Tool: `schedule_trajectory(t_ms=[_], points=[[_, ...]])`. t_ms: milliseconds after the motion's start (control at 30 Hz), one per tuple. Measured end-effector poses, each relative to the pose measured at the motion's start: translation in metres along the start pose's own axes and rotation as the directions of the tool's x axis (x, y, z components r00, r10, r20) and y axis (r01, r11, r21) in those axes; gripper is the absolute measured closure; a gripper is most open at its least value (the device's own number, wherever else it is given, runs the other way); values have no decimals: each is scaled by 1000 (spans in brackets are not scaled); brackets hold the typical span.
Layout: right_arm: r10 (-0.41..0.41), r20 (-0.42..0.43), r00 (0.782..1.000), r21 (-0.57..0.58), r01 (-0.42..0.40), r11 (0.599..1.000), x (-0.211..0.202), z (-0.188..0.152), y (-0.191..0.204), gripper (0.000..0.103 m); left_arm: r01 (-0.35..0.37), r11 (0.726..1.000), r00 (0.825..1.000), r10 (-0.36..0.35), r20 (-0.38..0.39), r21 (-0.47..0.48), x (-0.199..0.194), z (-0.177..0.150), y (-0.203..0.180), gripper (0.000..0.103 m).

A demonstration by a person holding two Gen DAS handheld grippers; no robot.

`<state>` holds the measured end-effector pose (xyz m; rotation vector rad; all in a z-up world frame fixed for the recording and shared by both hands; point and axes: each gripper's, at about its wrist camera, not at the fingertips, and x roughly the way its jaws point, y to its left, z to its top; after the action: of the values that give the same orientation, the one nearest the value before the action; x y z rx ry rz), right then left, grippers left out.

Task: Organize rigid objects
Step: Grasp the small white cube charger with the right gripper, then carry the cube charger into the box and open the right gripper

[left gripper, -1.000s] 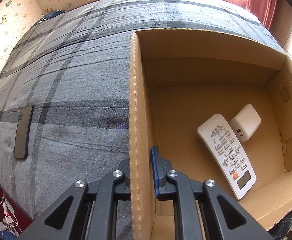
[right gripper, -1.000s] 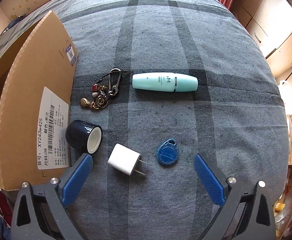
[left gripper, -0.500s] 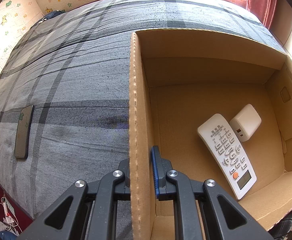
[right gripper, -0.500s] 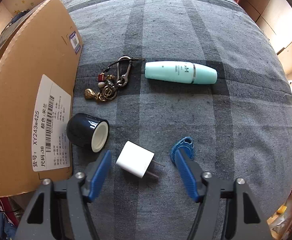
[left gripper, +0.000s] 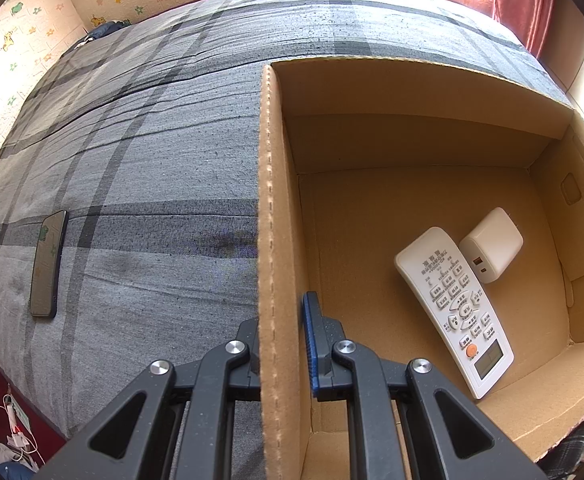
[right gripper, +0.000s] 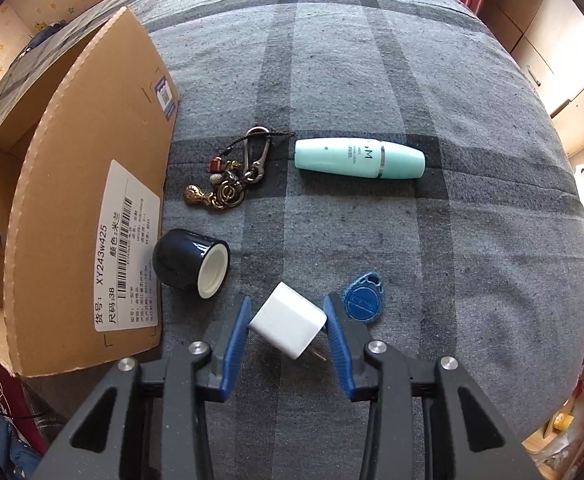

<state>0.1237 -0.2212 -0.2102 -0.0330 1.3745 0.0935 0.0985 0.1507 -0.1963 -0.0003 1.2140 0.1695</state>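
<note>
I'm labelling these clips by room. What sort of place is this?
Most likely a bedroom, perhaps a child's. Everything lies on a bed with a grey plaid sheet, the wall behind it carries cartoon animal wallpaper, and a red curtain hangs at a window.

We log beside the plug [right gripper: 288, 328]: cap [right gripper: 190, 264] left, tag [right gripper: 364, 300] right; open bed [right gripper: 432, 264] beyond the tag.

Grey plaid bed [right gripper: 372, 80], scattered items
</note>
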Motion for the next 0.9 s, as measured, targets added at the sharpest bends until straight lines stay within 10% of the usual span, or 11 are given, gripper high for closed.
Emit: schedule_trajectory(t_ms=[900], points=[[-26,111,994,-170,44,985,-117,41,61,62,-3,1000,1000,3,-2,-2,-1,0,-1,90]])
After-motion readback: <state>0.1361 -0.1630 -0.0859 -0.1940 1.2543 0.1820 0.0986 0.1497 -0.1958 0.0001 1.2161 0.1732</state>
